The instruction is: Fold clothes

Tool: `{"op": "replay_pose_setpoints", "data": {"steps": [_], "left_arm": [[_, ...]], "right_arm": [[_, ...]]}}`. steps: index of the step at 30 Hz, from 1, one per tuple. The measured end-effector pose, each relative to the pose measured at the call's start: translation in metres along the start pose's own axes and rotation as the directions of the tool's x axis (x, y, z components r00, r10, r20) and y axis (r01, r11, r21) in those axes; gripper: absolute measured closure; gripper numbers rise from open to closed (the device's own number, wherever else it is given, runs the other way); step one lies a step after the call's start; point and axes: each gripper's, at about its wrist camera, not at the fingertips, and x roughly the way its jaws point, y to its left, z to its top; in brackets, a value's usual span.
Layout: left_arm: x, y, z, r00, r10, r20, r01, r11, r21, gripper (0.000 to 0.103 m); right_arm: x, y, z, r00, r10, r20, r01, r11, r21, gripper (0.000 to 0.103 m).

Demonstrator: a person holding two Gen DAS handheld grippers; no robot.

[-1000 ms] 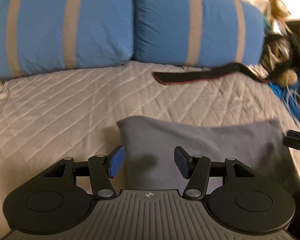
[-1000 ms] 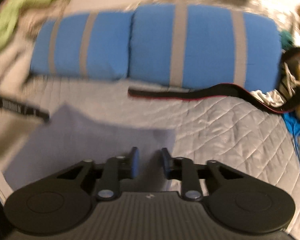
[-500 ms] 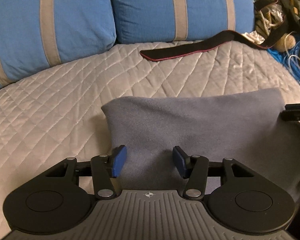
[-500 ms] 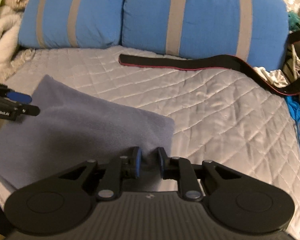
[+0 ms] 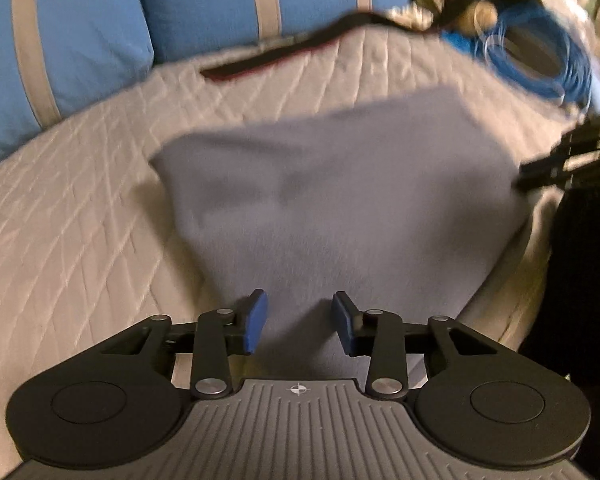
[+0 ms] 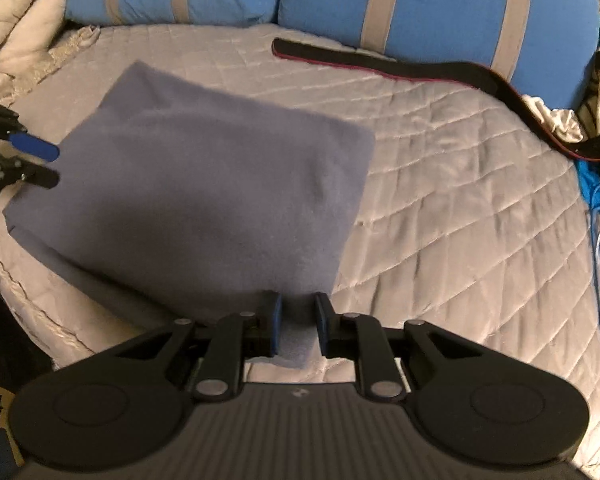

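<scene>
Lying flat on the quilted bedspread (image 6: 440, 184), the folded grey cloth (image 6: 204, 184) runs its long axis from one gripper across to the other. The left gripper (image 5: 298, 326) is closing, near edge between its pads but unpinched; the right gripper (image 6: 296, 326) straddles the near corner, grip uncertain.

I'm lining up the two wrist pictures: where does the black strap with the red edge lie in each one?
Left wrist: black strap upper middle, blurred, beyond the grey cloth.
Right wrist: strap upper right, curving from centre toward the right edge.
Shared landmark: the blue striped pillows lie just behind it in both.
</scene>
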Motion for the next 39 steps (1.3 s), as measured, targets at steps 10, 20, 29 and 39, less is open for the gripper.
{"op": "replay_pose_setpoints", "data": {"steps": [10,20,29,39], "left_arm": [[-0.018,0.019,0.006,0.998,-0.027,0.056,0.028,0.999,-0.028,0.068],[-0.003,0.055,0.046,0.968,0.128,0.216,-0.07,0.964,-0.255,0.068],[0.043,0.084,0.068,0.978,0.158,0.136,-0.106,0.94,-0.325,0.068],[0.067,0.102,0.07,0.993,0.098,0.065,-0.062,0.906,-0.419,0.067]], "right_arm": [[-0.026,-0.004,0.017,0.989,0.011,0.149,-0.013,1.0,0.015,0.072],[0.004,-0.025,0.062,0.965,-0.025,0.26,-0.016,0.988,0.155,0.073],[0.042,-0.038,0.069,0.981,0.003,0.196,-0.047,0.975,0.217,0.074],[0.054,-0.049,0.061,0.98,0.049,0.194,-0.1,0.959,0.265,0.07]]}}
